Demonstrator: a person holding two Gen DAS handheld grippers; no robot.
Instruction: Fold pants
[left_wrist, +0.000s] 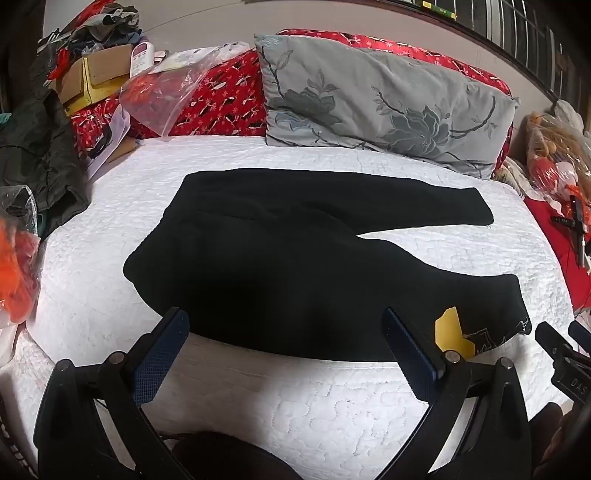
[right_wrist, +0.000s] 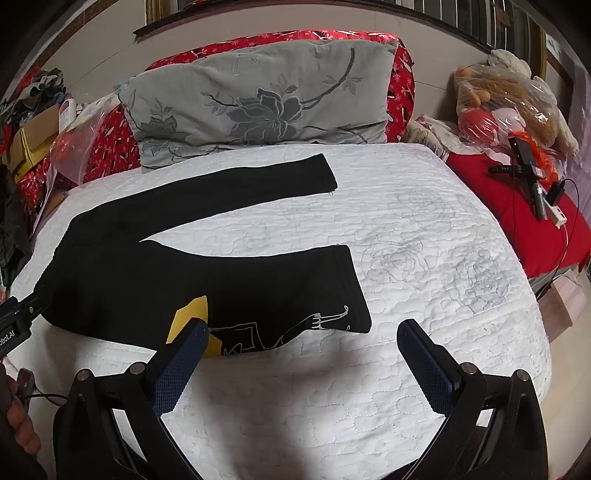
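on my left wrist view the left gripper (left_wrist: 284, 332) has its jaws spread wide with nothing in them, hovering over the near edge of the black pants (left_wrist: 295, 266), which lie flat on the white quilt (left_wrist: 332, 406), legs apart. on my right wrist view the right gripper (right_wrist: 303, 345) is just as wide and empty, near the lower leg hem, by the yellow patch (right_wrist: 192, 314). a grey pillow (right_wrist: 258, 99) sits behind.

left claw (left_wrist: 284, 325): black frame | blue textured pads | silver screws | right claw (right_wrist: 303, 336): same
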